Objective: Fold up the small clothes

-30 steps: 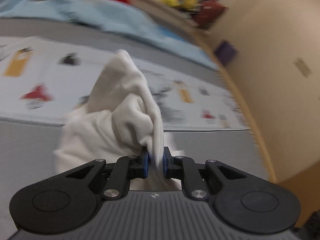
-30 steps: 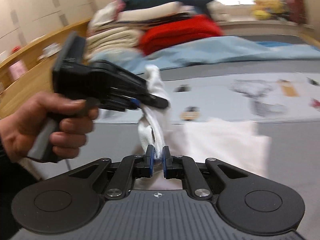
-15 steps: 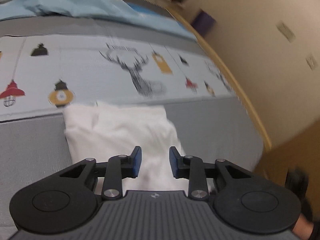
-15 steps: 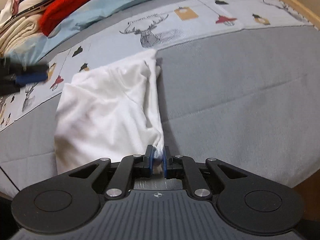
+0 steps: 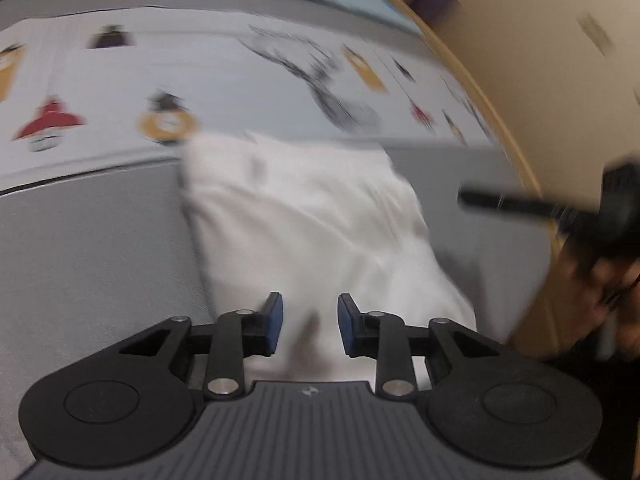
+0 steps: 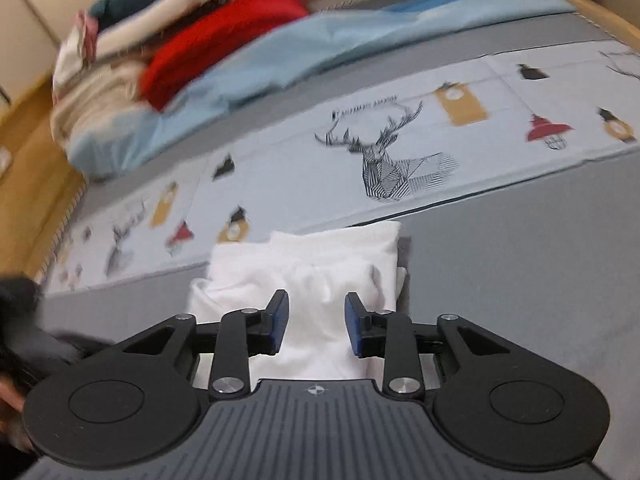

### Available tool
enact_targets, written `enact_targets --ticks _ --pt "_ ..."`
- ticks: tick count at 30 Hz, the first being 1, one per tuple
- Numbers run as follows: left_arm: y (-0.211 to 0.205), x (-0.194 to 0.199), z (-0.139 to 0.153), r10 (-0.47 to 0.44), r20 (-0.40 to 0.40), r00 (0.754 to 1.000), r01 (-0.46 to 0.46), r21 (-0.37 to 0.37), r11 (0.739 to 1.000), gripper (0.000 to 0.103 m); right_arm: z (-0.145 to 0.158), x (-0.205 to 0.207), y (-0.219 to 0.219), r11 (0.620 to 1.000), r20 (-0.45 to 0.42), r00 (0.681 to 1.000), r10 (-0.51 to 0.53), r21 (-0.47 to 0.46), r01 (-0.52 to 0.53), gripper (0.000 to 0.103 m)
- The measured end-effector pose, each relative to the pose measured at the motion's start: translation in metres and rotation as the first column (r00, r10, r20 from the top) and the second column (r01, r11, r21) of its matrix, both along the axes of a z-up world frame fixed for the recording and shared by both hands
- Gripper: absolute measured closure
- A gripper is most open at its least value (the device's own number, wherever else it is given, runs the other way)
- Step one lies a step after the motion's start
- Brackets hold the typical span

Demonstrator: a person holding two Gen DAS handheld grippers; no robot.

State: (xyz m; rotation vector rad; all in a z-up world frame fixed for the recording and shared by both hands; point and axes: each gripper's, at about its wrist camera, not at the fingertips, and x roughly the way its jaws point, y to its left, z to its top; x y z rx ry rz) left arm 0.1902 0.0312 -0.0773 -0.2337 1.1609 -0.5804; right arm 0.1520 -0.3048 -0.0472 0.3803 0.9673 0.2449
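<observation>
Beyond my fingertips a grey bedspread (image 6: 520,264) fills the foreground, crossed farther out by a pale printed band (image 6: 304,168) whose line-drawn stag's head (image 6: 392,160) sits ahead and slightly right of my right-hand fingers. Red lamps and ochre tags are scattered along that band. Past it, up and to the left, I see a rumpled light blue sheet (image 6: 280,52) beside a red cloth (image 6: 216,40) and a blurred heap of cream and dark textiles. A wooden bed edge (image 5: 472,92) curves away right of my left-hand fingers.

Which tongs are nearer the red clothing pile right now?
Right. The right tongs face the red pile across the white garment; the left tongs face the far side.
</observation>
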Motion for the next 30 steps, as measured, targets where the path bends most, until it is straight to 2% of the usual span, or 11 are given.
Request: enact_targets --ticks 5,10,11,12,13,16,19,21,22,26,30 --pt "0.022 0.022 -0.01 0.143 -0.04 0.989 -0.142 0.025 0.99 0.071 -0.05 0.02 -0.001 0.998 -0.078 0.996 -0.046 0.031 0.049 0.064" --pt "0.041 0.034 -0.016 0.278 -0.111 0.954 -0.286 -0.07 0.956 0.071 -0.06 0.034 -0.001 0.997 -0.075 0.995 -0.064 0.037 0.067 0.065" --pt "0.041 0.038 -0.018 0.296 -0.128 0.947 -0.308 -0.09 0.947 0.071 -0.061 0.034 -0.003 0.996 -0.085 0.994 -0.069 0.056 0.074 0.074" --pt "0.04 0.042 -0.02 0.308 -0.145 0.94 -0.325 -0.109 0.939 0.071 -0.063 0.036 -0.005 0.994 -0.096 0.993 -0.066 0.083 0.074 0.094" --pt "0.039 0.044 -0.02 0.312 -0.156 0.937 -0.333 -0.124 0.935 0.068 -0.062 0.036 -0.006 0.993 -0.089 0.994 -0.069 0.089 0.077 0.099" --pt "0.028 0.049 -0.022 0.306 -0.156 0.939 -0.327 -0.139 0.935 0.053 -0.053 0.033 -0.012 0.99 -0.037 0.993 -0.11 0.08 0.113 0.1" --pt "0.014 0.054 -0.028 0.287 -0.143 0.947 -0.302 -0.091 0.949 0.053 -0.056 0.033 -0.023 0.983 -0.057 0.984 -0.167 0.066 0.17 0.1" --pt "0.008 0.055 -0.029 0.278 -0.099 0.956 -0.285 -0.071 0.956 0.077 -0.061 0.035 -0.022 0.986 -0.075 0.985 -0.157 0.052 0.161 0.1" --pt "0.006 0.054 -0.027 0.271 -0.066 0.96 -0.274 -0.056 0.96 0.101 -0.062 0.035 -0.02 0.988 -0.076 0.986 -0.148 0.038 0.151 0.1" --pt "0.006 0.05 -0.022 0.278 0.019 0.96 -0.278 -0.009 0.96 0.102 -0.057 0.032 -0.019 0.989 -0.057 0.987 -0.15 -0.018 0.149 0.099" --pt "0.008 0.045 -0.014 0.272 0.047 0.961 -0.272 -0.012 0.962 0.102 -0.035 0.02 -0.022 0.989 0.04 0.99 -0.135 -0.057 0.137 0.092"
